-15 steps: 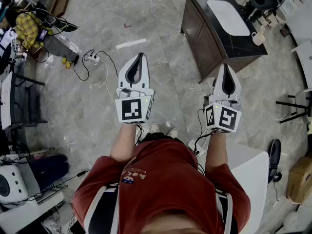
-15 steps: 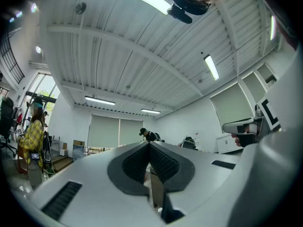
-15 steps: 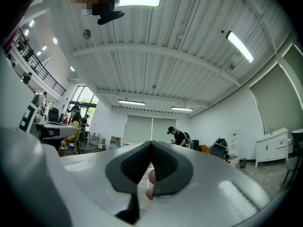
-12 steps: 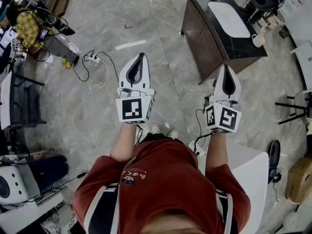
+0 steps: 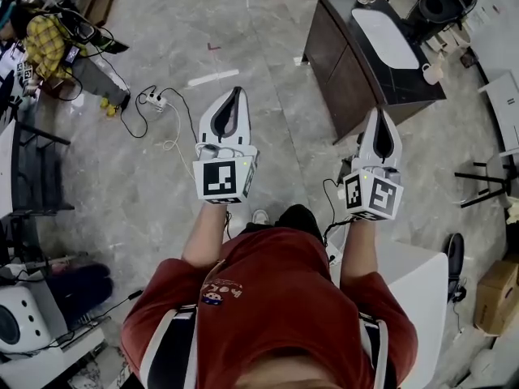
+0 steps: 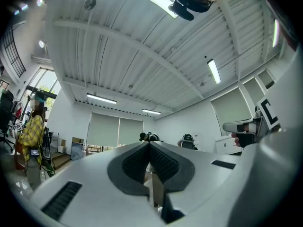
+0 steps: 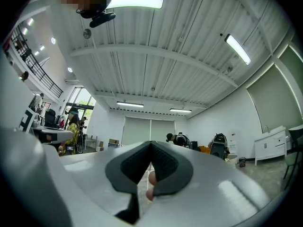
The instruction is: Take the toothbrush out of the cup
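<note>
Grey marble floor (image 5: 268,136) surrounds a dark bench (image 5: 340,71) at the upper right. On it a white cup (image 5: 428,73) stands near the white basin (image 5: 385,32). The toothbrush is too small to make out. Well apart from the cup, the left hand-held gripper (image 5: 236,92) and right hand-held gripper (image 5: 379,113) hover with jaws together, empty.

Bright ceiling strips (image 7: 135,2) light evenly, the glossy floor (image 5: 259,47) glares, and fisheye corners go black.
</note>
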The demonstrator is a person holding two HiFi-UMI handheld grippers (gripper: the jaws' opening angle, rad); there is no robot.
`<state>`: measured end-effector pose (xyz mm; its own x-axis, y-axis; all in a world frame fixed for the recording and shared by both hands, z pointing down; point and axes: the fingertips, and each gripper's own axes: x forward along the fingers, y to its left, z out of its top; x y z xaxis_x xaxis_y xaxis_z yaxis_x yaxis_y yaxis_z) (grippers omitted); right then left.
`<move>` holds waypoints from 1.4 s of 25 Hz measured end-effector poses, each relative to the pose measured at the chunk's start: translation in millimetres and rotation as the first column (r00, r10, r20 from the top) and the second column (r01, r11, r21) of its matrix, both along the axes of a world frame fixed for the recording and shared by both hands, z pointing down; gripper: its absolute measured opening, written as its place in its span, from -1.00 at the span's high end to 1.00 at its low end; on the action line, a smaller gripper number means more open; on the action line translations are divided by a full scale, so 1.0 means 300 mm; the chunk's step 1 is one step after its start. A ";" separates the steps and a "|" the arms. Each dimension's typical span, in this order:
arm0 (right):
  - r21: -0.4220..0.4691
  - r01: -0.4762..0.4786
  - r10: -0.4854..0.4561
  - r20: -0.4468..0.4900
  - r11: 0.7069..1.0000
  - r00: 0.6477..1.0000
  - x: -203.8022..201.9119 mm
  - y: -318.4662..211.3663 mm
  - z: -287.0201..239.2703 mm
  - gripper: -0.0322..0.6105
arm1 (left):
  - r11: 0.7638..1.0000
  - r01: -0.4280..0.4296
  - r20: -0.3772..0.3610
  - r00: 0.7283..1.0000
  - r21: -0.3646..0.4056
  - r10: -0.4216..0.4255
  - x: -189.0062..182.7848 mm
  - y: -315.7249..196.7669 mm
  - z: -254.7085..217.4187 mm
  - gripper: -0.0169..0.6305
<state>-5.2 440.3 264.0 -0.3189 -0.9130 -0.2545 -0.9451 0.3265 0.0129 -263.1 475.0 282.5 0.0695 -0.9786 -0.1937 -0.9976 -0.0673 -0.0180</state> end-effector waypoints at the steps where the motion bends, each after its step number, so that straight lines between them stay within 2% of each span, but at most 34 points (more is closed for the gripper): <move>1: 0.000 -0.001 0.001 -0.002 1.000 1.000 -0.008 -0.004 0.002 0.87 | 1.000 -0.001 -0.004 1.000 0.002 0.001 -0.010 -0.005 0.001 0.93; 8: -0.009 -0.003 0.003 -0.023 1.000 1.000 -0.049 -0.073 0.028 0.87 | 1.000 -0.004 -0.022 1.000 0.012 0.004 -0.047 -0.073 0.011 0.93; 14: -0.031 -0.021 0.020 -0.025 0.999 0.999 -0.062 -0.221 0.072 0.87 | 1.000 -0.016 -0.017 1.000 -0.007 0.016 -0.055 -0.214 0.041 0.93; 23: -0.070 -0.066 0.068 0.026 0.995 0.997 0.027 -0.594 0.156 0.87 | 0.999 -0.045 0.014 0.999 -0.020 0.045 0.021 -0.598 0.071 0.93; 30: -0.088 -0.101 0.105 0.044 0.991 0.993 0.147 -0.893 0.165 0.87 | 0.995 -0.092 0.032 0.995 -0.026 0.092 0.151 -0.932 0.046 0.93; 35: -0.099 -0.145 0.154 0.085 0.984 0.984 0.245 -1.039 0.182 0.87 | 0.993 -0.116 0.047 0.992 -0.019 0.117 0.225 -1.104 0.041 0.93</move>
<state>68.4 128.7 318.6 -0.1562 -0.9695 -0.1890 -0.9791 0.1772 -0.0995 -195.6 143.8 294.6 0.1919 -0.9663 -0.1717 -0.9809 -0.1835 -0.0640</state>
